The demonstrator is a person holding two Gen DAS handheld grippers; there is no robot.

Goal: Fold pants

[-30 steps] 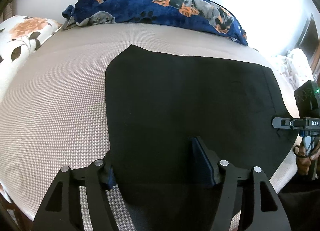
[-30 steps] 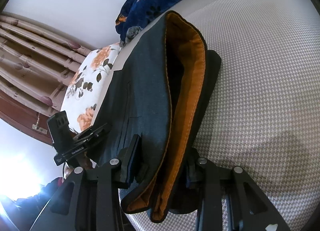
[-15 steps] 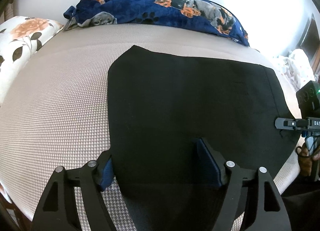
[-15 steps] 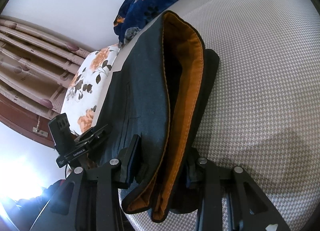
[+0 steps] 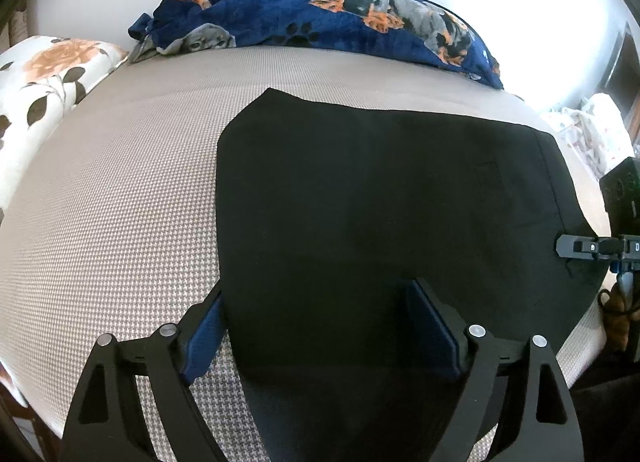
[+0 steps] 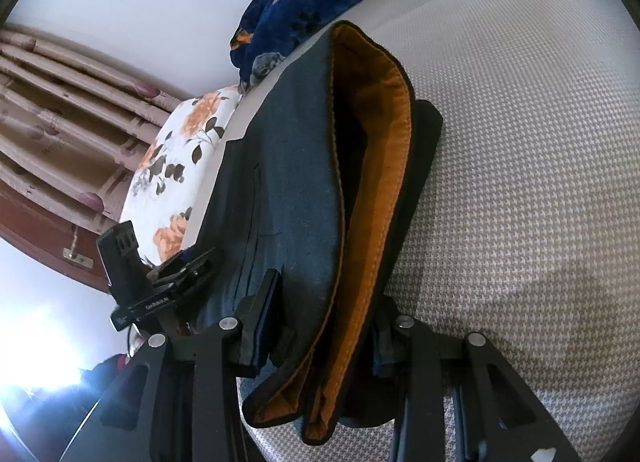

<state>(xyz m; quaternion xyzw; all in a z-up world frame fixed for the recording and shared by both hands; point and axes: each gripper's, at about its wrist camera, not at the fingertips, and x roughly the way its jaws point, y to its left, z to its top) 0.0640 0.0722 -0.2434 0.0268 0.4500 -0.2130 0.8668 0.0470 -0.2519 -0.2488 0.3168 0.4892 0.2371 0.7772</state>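
Black pants (image 5: 380,198) lie folded flat on the houndstooth bed cover (image 5: 120,202). My left gripper (image 5: 320,326) stands over their near left corner. Its jaws are opening, and they are wide. The cloth lies between them with no pad pressing on it, and the left pad (image 5: 204,326) is just off the pants' edge. In the right wrist view the waistband end (image 6: 372,166) shows its orange lining. My right gripper (image 6: 324,334) is shut on that thick folded end, near the bed's edge. The other gripper shows in each view: the right gripper (image 5: 588,248) and the left gripper (image 6: 160,282).
A dark blue dog-print blanket (image 5: 320,18) is bunched along the far side of the bed by the white wall. A floral pillow (image 5: 44,90) lies at the left end. Striped curtains (image 6: 60,102) hang behind it. Bare bed cover (image 6: 520,182) stretches beside the waistband.
The left gripper's jaws have spread wider and its left pad has come off the pants' edge. The right gripper and the pants have not moved.
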